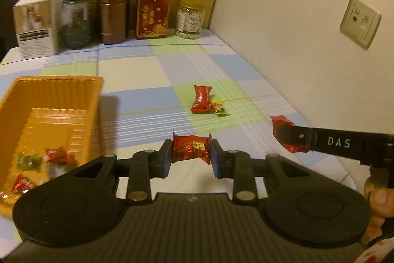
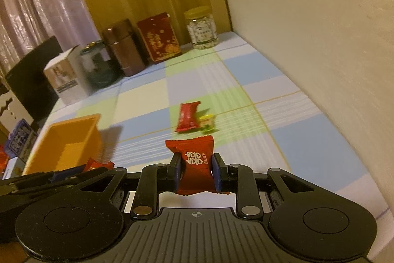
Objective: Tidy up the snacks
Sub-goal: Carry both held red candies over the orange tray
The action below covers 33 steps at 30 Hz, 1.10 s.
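Snacks are in both claws at once. Nearest, the left gripper [image 1: 191,156] is clenched on a red flower-print candy [image 1: 191,149], its pads pressing the wrapper's two crimped ends, so the packet's long axis runs straight across the jaws and it hangs above the checked tablecloth [image 1: 138,70]. The right gripper [image 2: 196,171] is likewise clamped on a dark red candy [image 2: 195,164] with white characters, this one standing on end between the pads, its long axis pointing up and away along the fingers.

The orange tray [image 1: 53,100] lies to the left of both claws, and the left one is clearly the nearer to it (the right would have to cross over). In my judgement the coming move is a carry leftward and a drop over the rim; the tray's near wall is what the packets must clear. A few wrapped sweets [image 1: 53,155] already lie in its bottom, blurred.

Farther out on the cloth a long red packet [image 1: 200,100] and a small yellow-green candy [image 1: 219,109] sit touching, unclaimed. Beyond them jars and boxes [image 1: 113,14] line the back wall.

Hard to read: from the left camera the right claw's finger covers most of its candy, and the tray's near end is cut off by the frame.
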{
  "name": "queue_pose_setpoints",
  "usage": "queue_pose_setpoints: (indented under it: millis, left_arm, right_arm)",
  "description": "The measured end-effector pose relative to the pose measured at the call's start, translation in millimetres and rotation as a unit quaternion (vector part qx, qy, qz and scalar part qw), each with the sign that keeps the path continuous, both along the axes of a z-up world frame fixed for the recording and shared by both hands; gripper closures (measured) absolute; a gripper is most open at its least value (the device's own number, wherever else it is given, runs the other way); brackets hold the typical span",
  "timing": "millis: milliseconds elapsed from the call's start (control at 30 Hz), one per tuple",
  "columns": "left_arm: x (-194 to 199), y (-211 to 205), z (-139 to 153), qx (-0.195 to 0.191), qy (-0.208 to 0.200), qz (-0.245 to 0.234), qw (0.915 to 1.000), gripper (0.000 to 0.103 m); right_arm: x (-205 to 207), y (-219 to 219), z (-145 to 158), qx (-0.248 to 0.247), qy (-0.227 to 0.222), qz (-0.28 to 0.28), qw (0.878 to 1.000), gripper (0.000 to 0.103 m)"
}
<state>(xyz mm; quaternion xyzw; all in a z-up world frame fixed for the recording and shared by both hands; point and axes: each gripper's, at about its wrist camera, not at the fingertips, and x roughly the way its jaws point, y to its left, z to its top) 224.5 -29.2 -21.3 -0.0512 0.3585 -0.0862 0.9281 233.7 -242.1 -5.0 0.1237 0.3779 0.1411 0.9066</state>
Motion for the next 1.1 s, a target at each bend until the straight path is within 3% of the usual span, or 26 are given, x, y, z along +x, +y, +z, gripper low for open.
queue_pose_setpoints:
  millis: [500,1100]
  left_arm:
    - [-82.8,52.9,38.5,0.004,-0.02,0.041,0.9989,0.075]
    - [-122.5,115.8,47.9,0.014,-0.021,0.105,0.9941,0.075]
  right_arm:
    - [-79.6,61.0,29.5,-0.004,-0.009,0.06,0.998,0.077]
    - [-97.1,132.0,44.6,-0.015,-0.03,0.133,0.991,0.077]
